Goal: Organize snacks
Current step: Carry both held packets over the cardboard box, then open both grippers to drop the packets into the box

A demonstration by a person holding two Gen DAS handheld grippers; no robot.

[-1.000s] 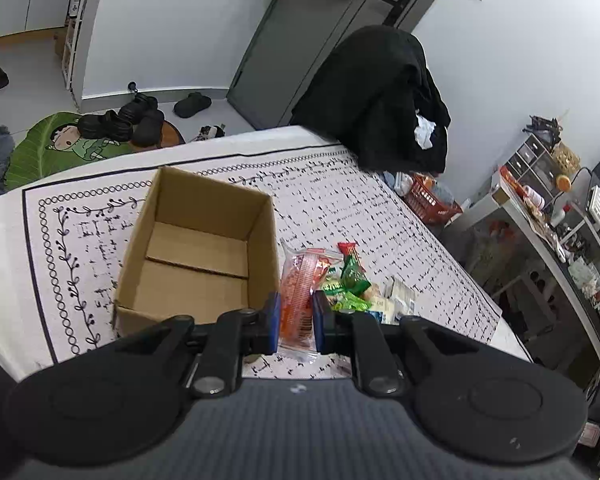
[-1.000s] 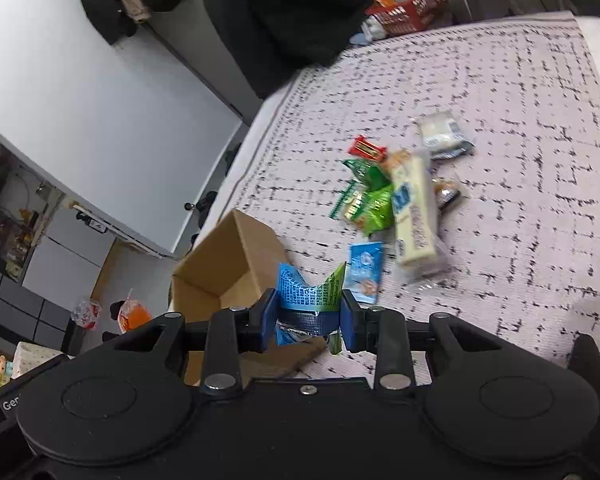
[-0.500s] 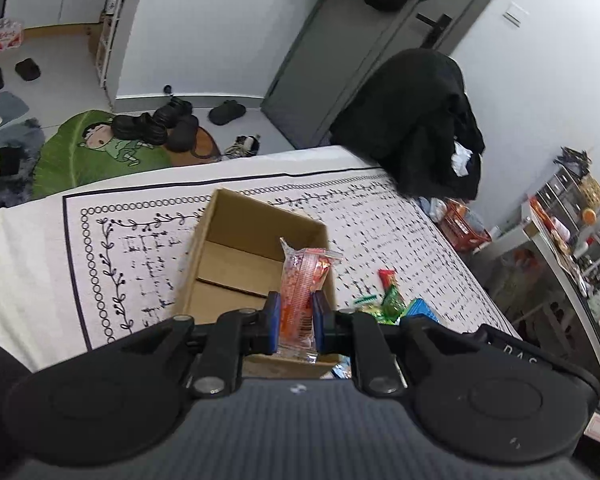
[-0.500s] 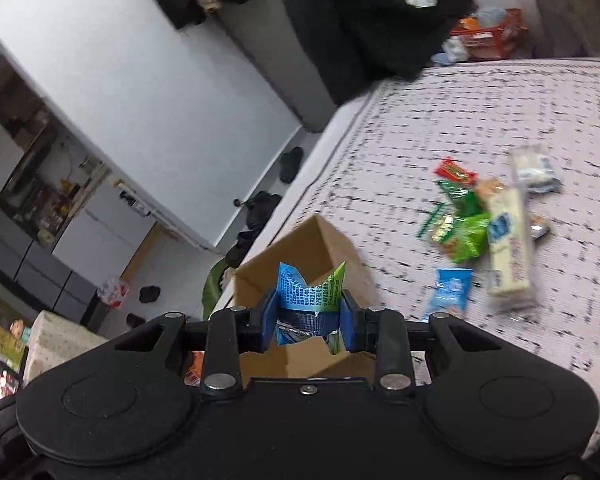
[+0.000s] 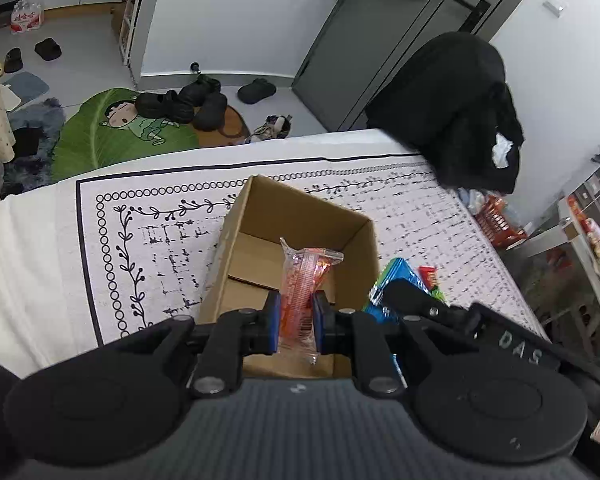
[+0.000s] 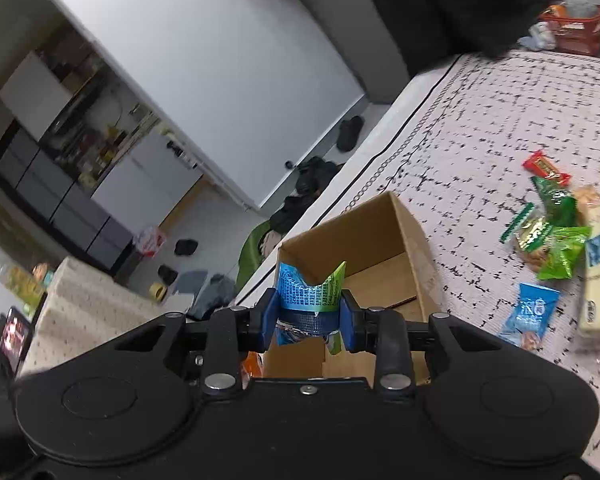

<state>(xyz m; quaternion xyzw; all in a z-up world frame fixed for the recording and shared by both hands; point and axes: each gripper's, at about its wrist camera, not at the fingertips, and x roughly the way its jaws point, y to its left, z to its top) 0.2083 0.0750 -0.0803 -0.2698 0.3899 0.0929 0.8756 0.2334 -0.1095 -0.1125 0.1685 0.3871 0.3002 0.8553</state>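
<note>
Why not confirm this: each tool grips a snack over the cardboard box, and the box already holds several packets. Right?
Wrong on one count: the left wrist view shows the cardboard box empty inside. Otherwise right: the left tool grips an orange packet, the right tool a blue-green packet.

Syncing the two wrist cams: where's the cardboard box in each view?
Left wrist: the cardboard box sits centre frame, open, just beyond the left gripper, which is shut on an orange snack packet.
Right wrist: the box is centre frame, behind the right gripper, which is shut on a blue-green packet.
Shared landmark: the red snack wrapper on the patterned cloth.
</note>
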